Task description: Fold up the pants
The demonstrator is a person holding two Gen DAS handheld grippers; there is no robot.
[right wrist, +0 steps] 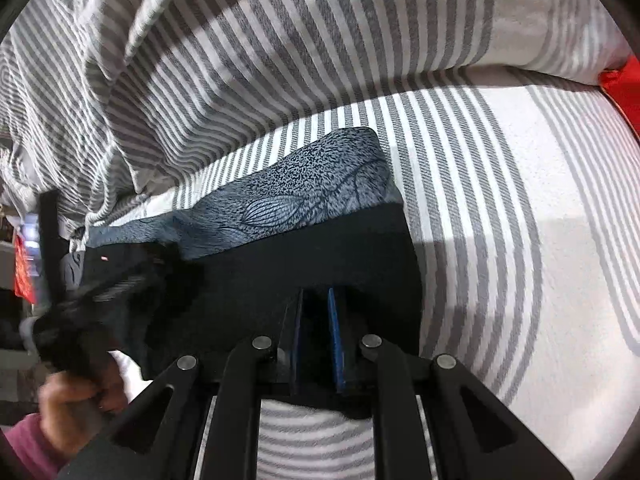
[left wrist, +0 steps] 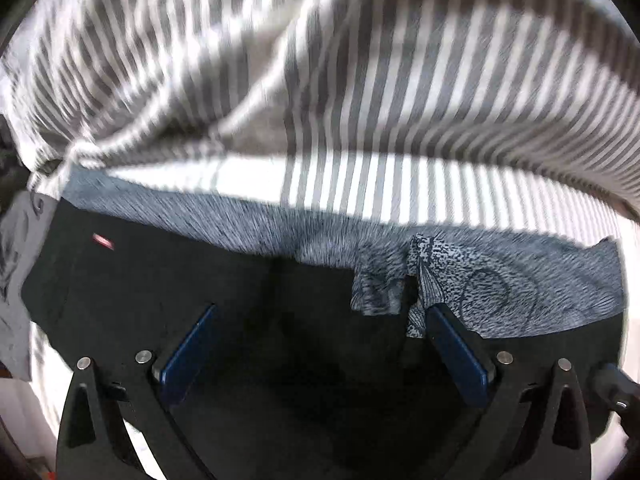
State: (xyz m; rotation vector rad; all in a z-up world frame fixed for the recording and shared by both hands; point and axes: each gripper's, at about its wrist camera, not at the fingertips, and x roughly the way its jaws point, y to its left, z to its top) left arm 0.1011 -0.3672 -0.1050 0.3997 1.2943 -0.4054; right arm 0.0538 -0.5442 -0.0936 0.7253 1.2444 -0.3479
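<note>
Black, soft pants (right wrist: 280,264) are laid flat on the striped bed (right wrist: 500,208), over a patterned cloth (right wrist: 304,200). Left gripper (left wrist: 320,344) is spread wide, empty. Right gripper (right wrist: 316,336) appears pinched on the limp hem edge.

One black pants (left wrist: 168,280), one blue patterned garment (right wrist: 304,196), one striped sheet (right wrist: 500,208), two grippers (left wrist: 320,320).

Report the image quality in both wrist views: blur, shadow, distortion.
Left wrist view: motion blur smears the striped bedding; the black pants are nearly featureless in shadow. Right wrist view: sharper, but the left gripper and the hand holding it are blurred; a hard shadow edge crosses the sheet. Fisheye curves the stripes in both.
</note>
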